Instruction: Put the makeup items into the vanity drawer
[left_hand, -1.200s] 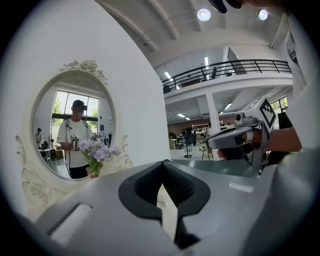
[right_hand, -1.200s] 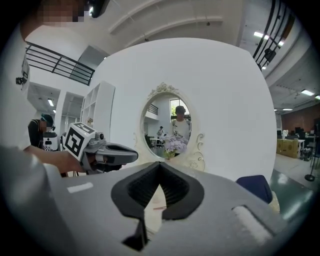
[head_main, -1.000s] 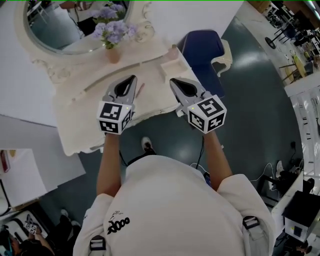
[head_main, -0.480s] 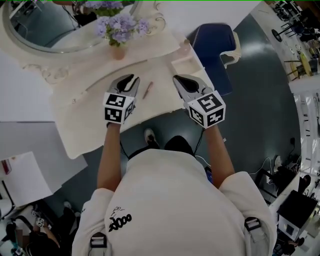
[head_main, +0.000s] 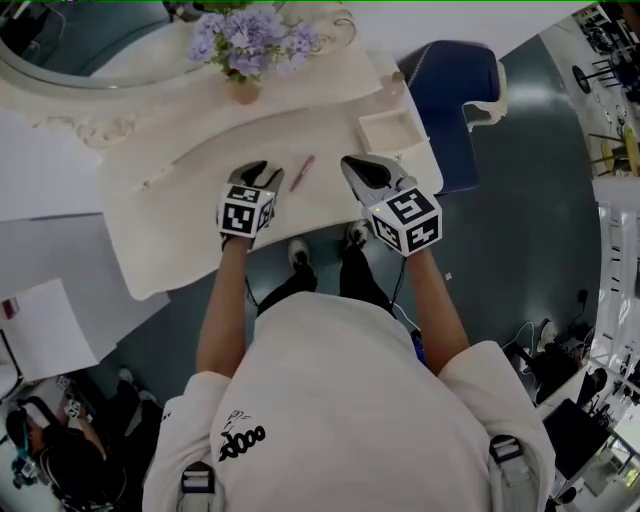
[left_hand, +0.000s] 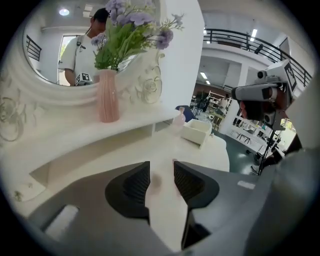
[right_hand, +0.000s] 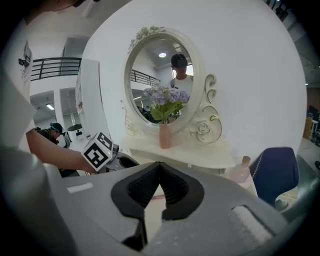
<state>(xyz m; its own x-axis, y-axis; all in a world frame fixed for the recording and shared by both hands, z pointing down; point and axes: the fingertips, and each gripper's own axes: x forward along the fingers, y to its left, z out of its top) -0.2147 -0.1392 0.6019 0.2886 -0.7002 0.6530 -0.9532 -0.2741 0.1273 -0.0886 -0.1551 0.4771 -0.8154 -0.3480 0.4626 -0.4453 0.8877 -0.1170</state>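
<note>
A slim pink makeup pencil lies on the cream vanity top, between my two grippers. My left gripper hangs low over the top just left of the pencil. Its jaws have just been opening and stand apart, with only tabletop and a faint pink blur between them. My right gripper sits to the pencil's right with its jaw tips touching and nothing held. Under those tips the pencil shows as a pink streak. No drawer front is in view.
A pink vase of purple flowers stands on the raised back shelf below the oval mirror. A small white open box and a pink bottle sit at the table's right end. Beyond them is a blue chair.
Both grippers have come down and forward toward the tabletop near the pencil. The left jaws went from shut to apart. The right jaws stayed closed.
</note>
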